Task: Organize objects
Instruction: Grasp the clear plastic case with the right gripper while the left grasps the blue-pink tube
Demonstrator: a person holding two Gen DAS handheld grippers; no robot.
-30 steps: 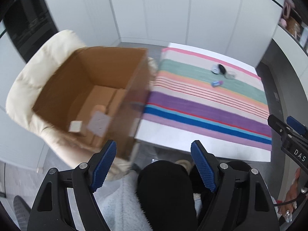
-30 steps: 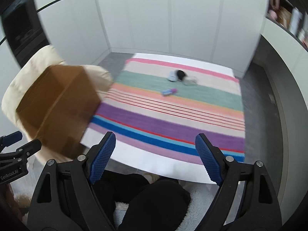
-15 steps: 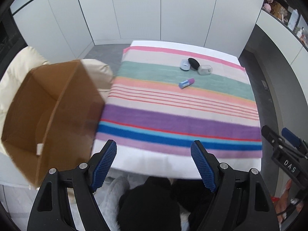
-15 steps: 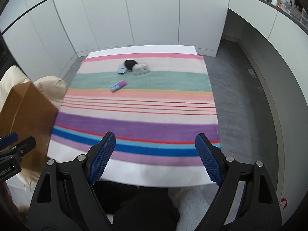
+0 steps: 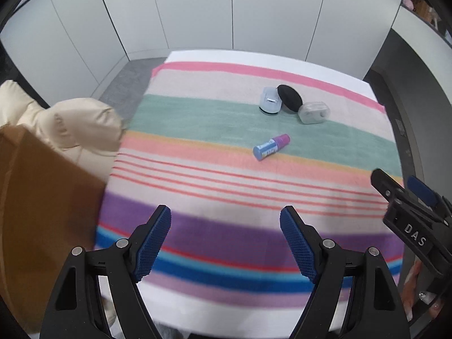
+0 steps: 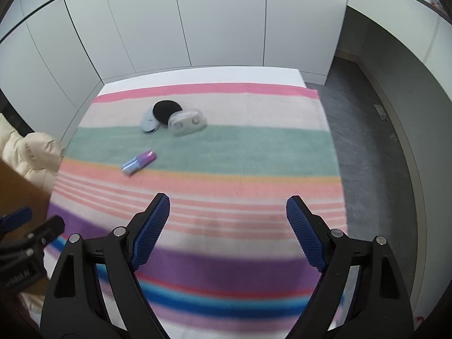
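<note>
On the striped cloth point(image 5: 226, 175) point(image 6: 226, 175) lie a blue-and-purple tube point(image 5: 271, 147) point(image 6: 138, 162), a pale blue oval case point(image 5: 269, 100) point(image 6: 148, 121), a black oval pouch point(image 5: 289, 97) point(image 6: 166, 108) and a grey case point(image 5: 313, 112) point(image 6: 186, 121). The last three touch one another near the far edge. My left gripper point(image 5: 225, 221) hangs open over the purple stripe, nothing between its blue pads. My right gripper point(image 6: 227, 210) is open and empty too, over the thin red stripes. Each shows at the edge of the other's view.
A brown cardboard box point(image 5: 42, 217) point(image 6: 19, 186) stands at the left on a cream padded seat point(image 5: 73, 121) point(image 6: 31, 152). White cabinet doors point(image 5: 226, 14) close off the far side. Grey floor point(image 6: 373, 147) runs along the table's right.
Both grippers have swung from over the box and the person's lap to above the striped cloth and dropped lower. The box has slid to the left edge of both views. Jaws kept their width.
</note>
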